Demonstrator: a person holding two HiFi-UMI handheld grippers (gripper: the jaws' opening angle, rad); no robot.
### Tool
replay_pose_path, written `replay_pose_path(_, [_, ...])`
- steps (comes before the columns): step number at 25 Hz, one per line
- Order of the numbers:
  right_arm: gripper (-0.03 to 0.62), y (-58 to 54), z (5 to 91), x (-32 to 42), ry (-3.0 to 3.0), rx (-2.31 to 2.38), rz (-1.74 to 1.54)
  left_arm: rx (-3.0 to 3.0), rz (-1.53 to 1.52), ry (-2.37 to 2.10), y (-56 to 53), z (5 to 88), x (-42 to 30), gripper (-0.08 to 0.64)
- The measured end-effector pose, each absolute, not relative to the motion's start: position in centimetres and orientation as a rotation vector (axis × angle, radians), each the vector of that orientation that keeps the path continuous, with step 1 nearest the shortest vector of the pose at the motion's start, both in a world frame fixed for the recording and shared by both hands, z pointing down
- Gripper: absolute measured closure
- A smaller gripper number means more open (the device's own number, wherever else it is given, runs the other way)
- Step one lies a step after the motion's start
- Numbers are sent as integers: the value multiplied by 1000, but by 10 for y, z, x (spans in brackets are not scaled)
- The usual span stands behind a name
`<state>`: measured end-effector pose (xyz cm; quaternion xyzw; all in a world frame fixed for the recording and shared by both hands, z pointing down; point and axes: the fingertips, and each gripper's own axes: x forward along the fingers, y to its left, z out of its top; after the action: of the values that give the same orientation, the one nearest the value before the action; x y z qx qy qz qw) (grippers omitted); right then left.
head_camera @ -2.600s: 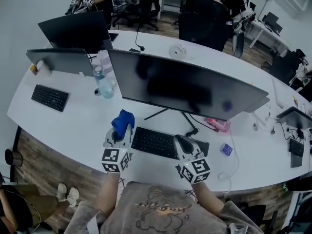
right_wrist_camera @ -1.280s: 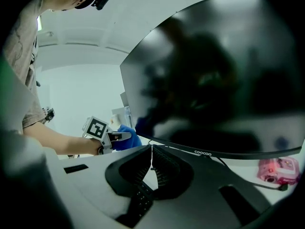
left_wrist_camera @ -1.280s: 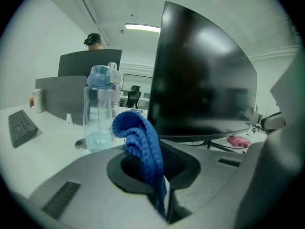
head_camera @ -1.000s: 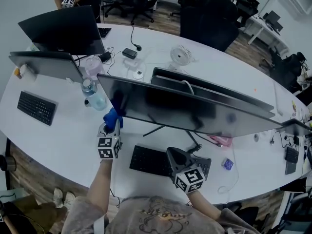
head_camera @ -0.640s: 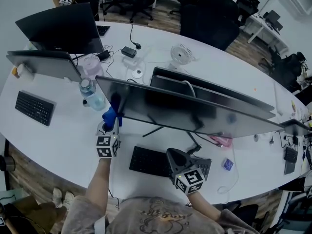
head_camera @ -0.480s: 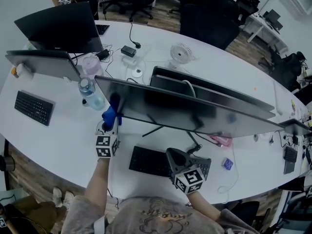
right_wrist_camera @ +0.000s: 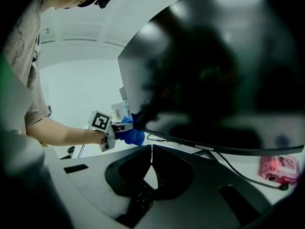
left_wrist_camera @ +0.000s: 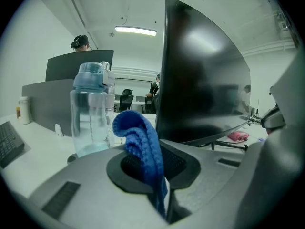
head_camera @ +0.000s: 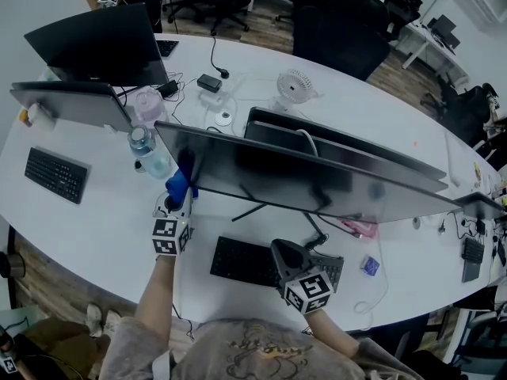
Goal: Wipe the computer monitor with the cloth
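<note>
Curved white desk [head_camera: 103, 212]: cloth [head_camera: 178, 187] is sitting at the monitor's [head_camera: 301, 176] left corner

The wide dark monitor is standing mid-desk on thin legs, its screen facing the person. The left gripper [head_camera: 174, 200] is reaching to the screen's lower left corner, and its jaws are pinching the blue knitted cloth [left_wrist_camera: 140, 142], which is bunching up above them. From the right gripper view the cloth [right_wrist_camera: 129, 133] is lying right against that corner of the monitor [right_wrist_camera: 214, 80].

The right gripper [head_camera: 281, 250] is hovering over a black keyboard [head_camera: 242, 261] in front of the monitor. Its jaws are pressing together with nothing between them.

Just left of the cloth a clear bottle [head_camera: 150, 153] with a blue cap is standing upright; in the left gripper view the bottle [left_wrist_camera: 93, 111] is showing a shallow bluish layer at its bottom and is otherwise looking empty. Behind it a pinkish bottle [head_camera: 148, 105] is standing, its contents impossible to make out.
</note>
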<state>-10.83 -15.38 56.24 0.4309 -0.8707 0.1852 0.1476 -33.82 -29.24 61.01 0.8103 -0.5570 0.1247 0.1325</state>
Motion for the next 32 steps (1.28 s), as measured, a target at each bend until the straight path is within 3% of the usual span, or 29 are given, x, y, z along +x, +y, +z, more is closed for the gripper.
replay_pose_path(32, [571, -138, 542, -111, -2547, 1238, 467, 2526, 234, -1648, -292, 521, -337, 517])
